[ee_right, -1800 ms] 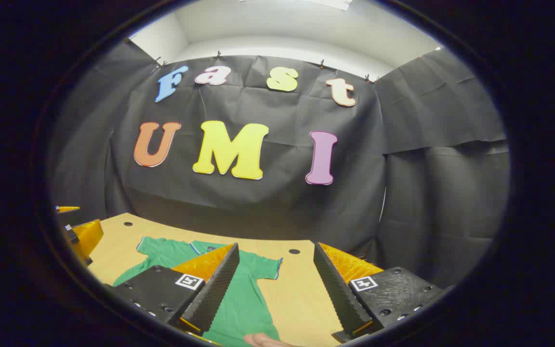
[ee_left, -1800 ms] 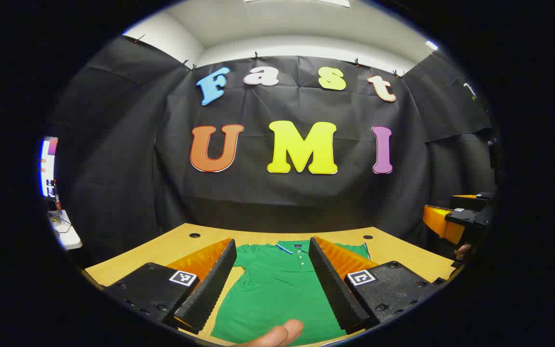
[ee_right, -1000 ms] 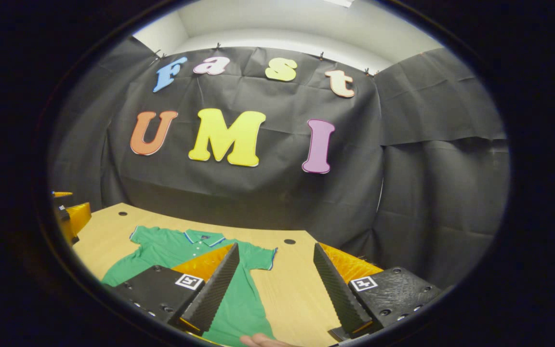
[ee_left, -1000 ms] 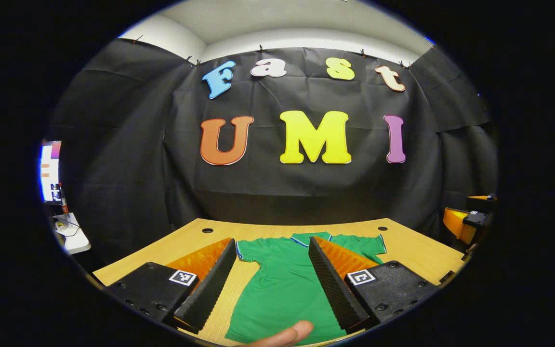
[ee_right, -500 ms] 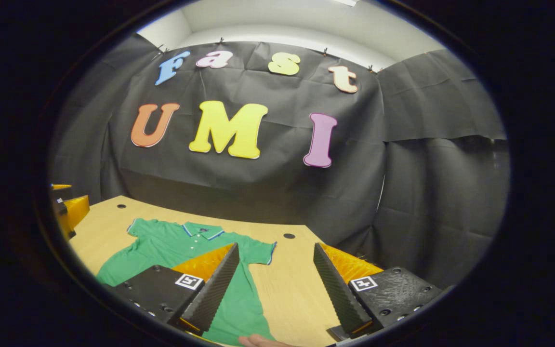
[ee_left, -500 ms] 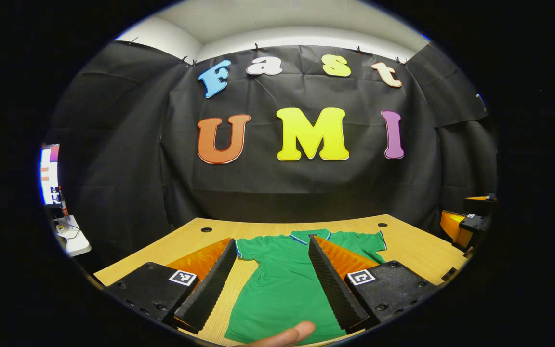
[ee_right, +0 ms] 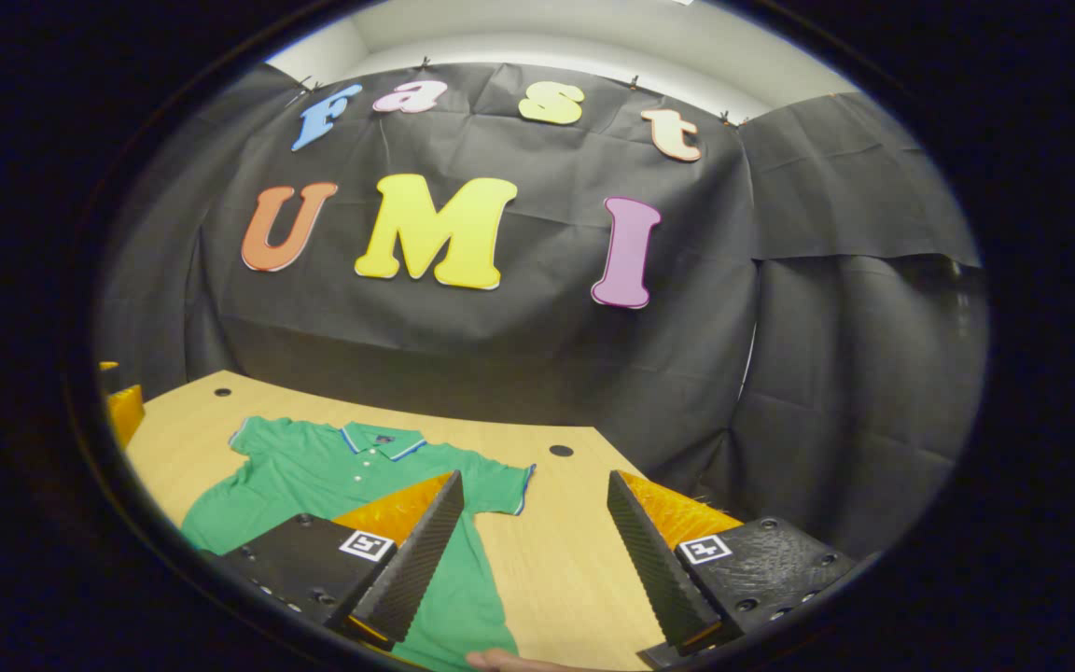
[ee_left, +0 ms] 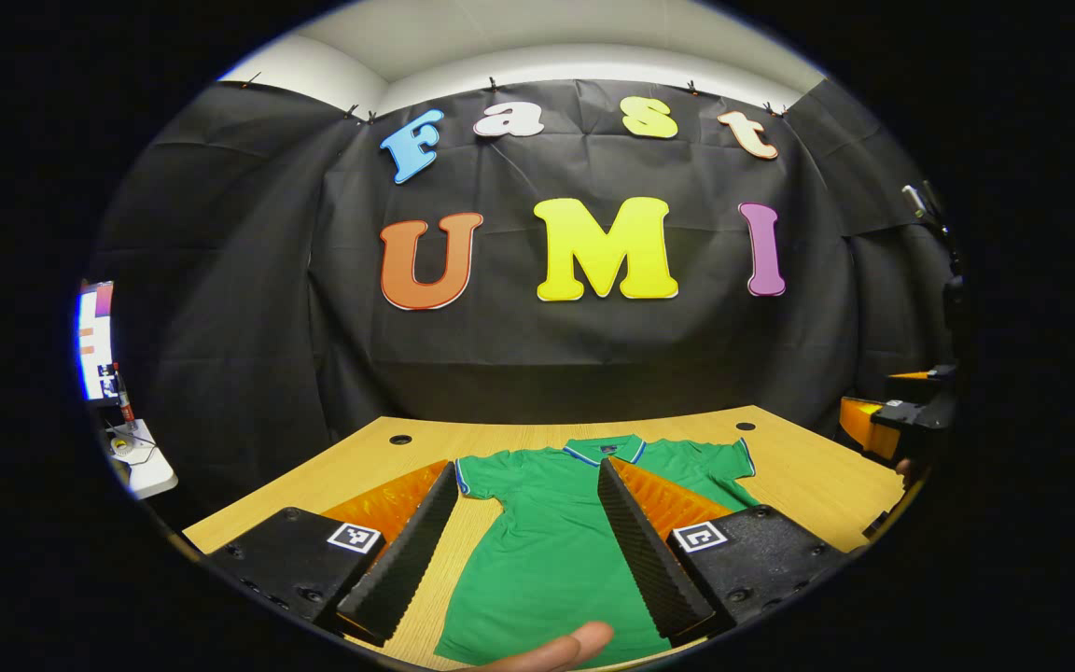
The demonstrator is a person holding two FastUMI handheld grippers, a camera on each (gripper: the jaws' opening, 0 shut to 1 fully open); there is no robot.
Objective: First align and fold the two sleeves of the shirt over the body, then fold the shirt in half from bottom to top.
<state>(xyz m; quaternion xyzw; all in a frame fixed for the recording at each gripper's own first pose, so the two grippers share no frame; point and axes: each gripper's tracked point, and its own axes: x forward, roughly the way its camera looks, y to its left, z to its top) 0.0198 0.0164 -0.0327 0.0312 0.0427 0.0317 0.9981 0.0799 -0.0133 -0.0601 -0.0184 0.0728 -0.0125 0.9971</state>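
Flat green shirt point(ee_left: 547, 551) at lower centre, sleeves out, ready for folding. Left gripper point(ee_left: 526, 551) and right gripper point(ee_right: 537, 560) at frame bottom, jaws spread, holding nothing, poised for sleeves.

Left claw point(ee_left: 523, 546) and right claw point(ee_right: 528, 551) both wide apart, a fingertip point(ee_left: 575, 646) below each.

Bare table point(ee_right: 551, 551) right of shirt point(ee_right: 314, 476)

No legible text or labels.
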